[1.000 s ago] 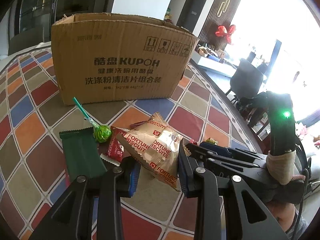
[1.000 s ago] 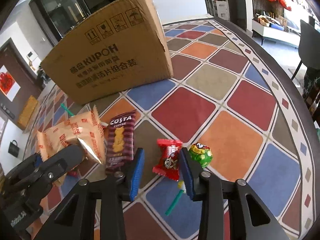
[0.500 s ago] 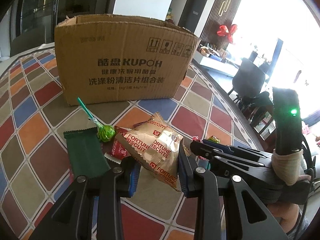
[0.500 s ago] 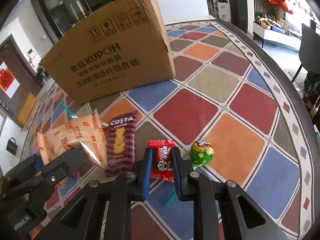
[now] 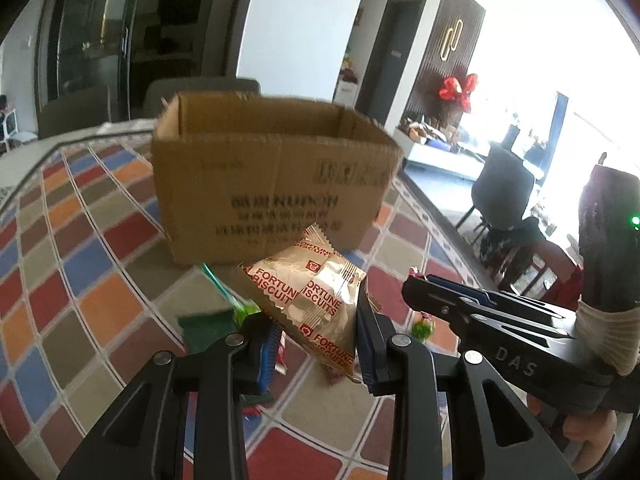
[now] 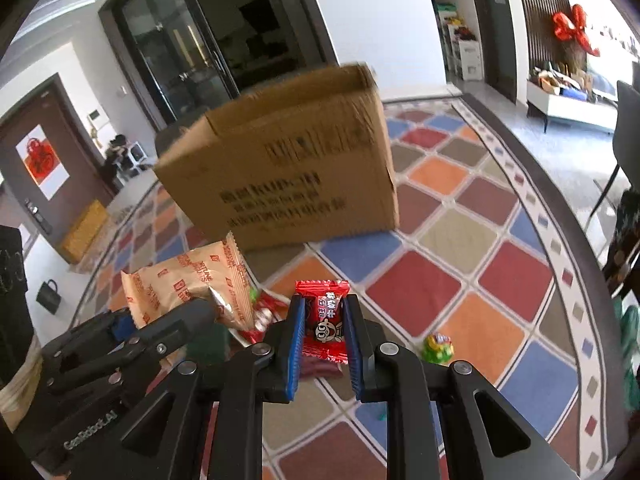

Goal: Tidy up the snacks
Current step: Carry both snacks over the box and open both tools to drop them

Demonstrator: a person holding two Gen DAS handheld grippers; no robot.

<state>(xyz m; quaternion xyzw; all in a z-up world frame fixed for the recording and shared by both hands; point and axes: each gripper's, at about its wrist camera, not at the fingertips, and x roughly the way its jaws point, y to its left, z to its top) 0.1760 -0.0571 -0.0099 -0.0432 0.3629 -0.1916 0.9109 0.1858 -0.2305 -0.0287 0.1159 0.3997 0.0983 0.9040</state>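
With the left gripper (image 5: 316, 330) clenched on the Fortune Biscuits packet (image 5: 310, 296) and the right gripper (image 6: 323, 338) on the red candy (image 6: 322, 316), we clear the cardboard box (image 5: 272, 184) rim before releasing.

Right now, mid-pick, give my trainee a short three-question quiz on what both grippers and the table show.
1. True or false: the left gripper is shut on the Fortune Biscuits packet.
2. What does the right gripper hold? A) green lollipop B) red candy packet C) Costa biscuit pack
3. Fill in: the cardboard box stands with its top ____.

Key
1. True; its pads press the packet's sides.
2. B, the red candy packet. A green lollipop lies on the checked tablecloth.
3. Open.
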